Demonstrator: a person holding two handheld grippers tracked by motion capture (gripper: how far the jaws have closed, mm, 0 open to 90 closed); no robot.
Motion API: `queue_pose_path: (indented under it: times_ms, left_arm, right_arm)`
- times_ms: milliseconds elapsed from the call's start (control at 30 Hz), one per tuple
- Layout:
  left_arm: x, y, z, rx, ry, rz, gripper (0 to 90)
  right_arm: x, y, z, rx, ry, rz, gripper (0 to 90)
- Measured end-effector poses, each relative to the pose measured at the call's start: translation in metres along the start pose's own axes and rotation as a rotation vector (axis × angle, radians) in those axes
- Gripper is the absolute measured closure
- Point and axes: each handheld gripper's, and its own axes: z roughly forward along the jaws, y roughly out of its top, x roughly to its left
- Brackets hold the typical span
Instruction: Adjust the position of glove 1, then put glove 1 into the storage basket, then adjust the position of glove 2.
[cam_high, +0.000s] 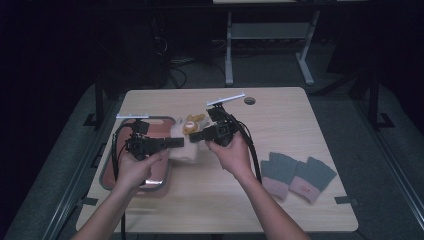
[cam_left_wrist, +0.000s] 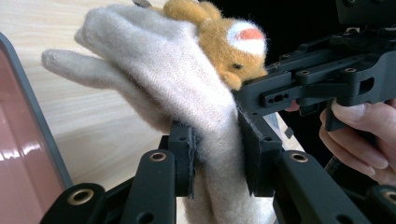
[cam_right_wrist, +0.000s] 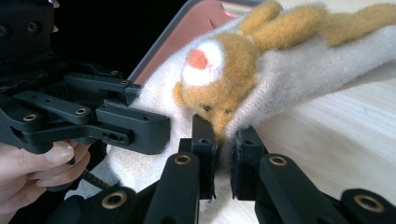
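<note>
A cream knitted glove (cam_high: 182, 145) with an orange plush animal head (cam_high: 192, 124) on it is held up between both grippers over the table. My left gripper (cam_left_wrist: 215, 154) is shut on the glove's cuff (cam_left_wrist: 212, 126). My right gripper (cam_right_wrist: 223, 156) is shut on the glove's edge (cam_right_wrist: 233, 128) just below the plush head (cam_right_wrist: 219, 74). In the high view the left gripper (cam_high: 172, 143) points right and the right gripper (cam_high: 197, 136) points left, tips close together. The glove's fingers (cam_left_wrist: 84, 60) hang free above the wood.
A pink tray with a grey rim (cam_high: 107, 172) lies at the table's left, under my left hand. A pair of grey gloves with pink cuffs (cam_high: 297, 175) lies at the right front. A round cable hole (cam_high: 249, 100) sits near the far edge.
</note>
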Motion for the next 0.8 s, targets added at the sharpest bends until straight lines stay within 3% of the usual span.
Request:
queue_pose_path:
  times_ms: [400,800]
  left_arm:
    - [0.0,0.009,-0.019,-0.029,0.01,0.006,68.3]
    - [0.01,0.012,-0.042,-0.05,0.029,-0.009,68.2]
  right_arm:
    - [0.015,0.015,0.003,-0.002,0.019,-0.009,82.2]
    - [0.029,0.029,0.019,0.009,0.047,-0.03,82.2]
